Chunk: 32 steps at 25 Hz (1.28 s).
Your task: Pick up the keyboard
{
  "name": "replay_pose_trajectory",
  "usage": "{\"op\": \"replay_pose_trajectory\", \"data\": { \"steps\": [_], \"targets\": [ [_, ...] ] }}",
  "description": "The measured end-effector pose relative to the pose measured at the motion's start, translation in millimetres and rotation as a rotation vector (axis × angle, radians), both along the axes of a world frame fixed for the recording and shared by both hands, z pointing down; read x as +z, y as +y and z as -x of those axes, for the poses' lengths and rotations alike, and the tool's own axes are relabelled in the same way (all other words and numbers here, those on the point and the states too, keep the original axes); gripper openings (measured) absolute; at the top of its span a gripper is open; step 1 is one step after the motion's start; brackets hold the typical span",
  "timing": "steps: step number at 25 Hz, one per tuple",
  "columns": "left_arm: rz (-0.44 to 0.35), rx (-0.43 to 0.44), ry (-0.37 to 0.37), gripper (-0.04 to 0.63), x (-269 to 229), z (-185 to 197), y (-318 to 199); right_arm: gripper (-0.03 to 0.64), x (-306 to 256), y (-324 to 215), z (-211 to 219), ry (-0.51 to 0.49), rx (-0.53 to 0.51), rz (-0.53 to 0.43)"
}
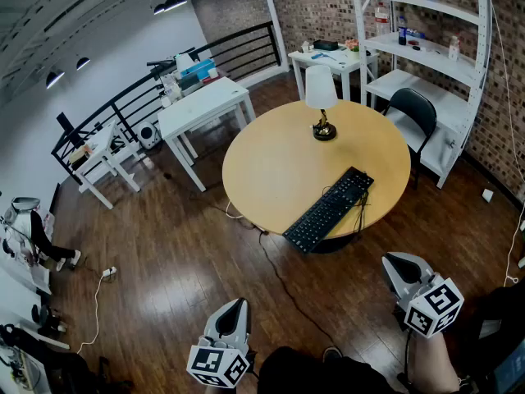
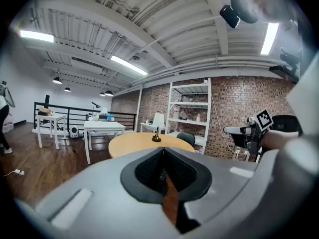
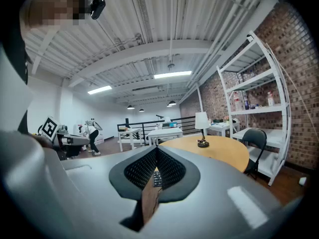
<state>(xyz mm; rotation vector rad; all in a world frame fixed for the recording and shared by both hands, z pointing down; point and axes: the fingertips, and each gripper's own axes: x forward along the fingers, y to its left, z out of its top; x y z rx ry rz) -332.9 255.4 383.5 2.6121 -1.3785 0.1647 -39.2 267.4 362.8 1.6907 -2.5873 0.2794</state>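
The keyboard (image 1: 328, 209) lay slantwise on the round table (image 1: 262, 162), toward the near edge, with its nearer end about at the rim. A lamp (image 1: 321, 101) stood farther back on the same top, well apart from it, and a chair (image 1: 413, 109) stood beyond the table to the right. Both tools were held low by the person, over the wooden floor and well short of the table. The left gripper (image 1: 236, 304) had its jaws pressed together on nothing. The right gripper (image 1: 394, 262) was likewise closed and empty. Both pointed roughly level toward the table. By my judgement the task had not really begun: the keyboard lay untouched, and the approach, the parting of the jaws, the grip and the lift were all left to do.
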Motion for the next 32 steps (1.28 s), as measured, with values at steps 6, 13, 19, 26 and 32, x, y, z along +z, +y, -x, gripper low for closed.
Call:
{"op": "replay_pose_trajectory", "data": {
  "steps": [6, 13, 19, 26, 32],
  "targets": [
    [0.043, 0.059, 0.033, 0.028, 15, -15, -46, 0.002, 8, -43, -7, 0.003, 0.046, 0.008],
    [0.088, 0.105, 0.087, 0.044, 30, 4, -119, 0.002, -2, -98, 17, 0.049, 0.087, 0.036],
    [0.092, 0.214, 0.069, 0.071, 47, 4, -149, 0.002, -7, -135, 42, 0.071, 0.092, 0.030],
    [0.151, 0.197, 0.094, 0.084, 69, 16, -163, 0.002, 2, -152, 47, 0.103, 0.088, 0.062],
    [0.188, 0.149, 0.096, 0.092, 75, -13, -184, 0.002, 7, -189, 1, 0.093, 0.055, 0.072]
  ]
}}
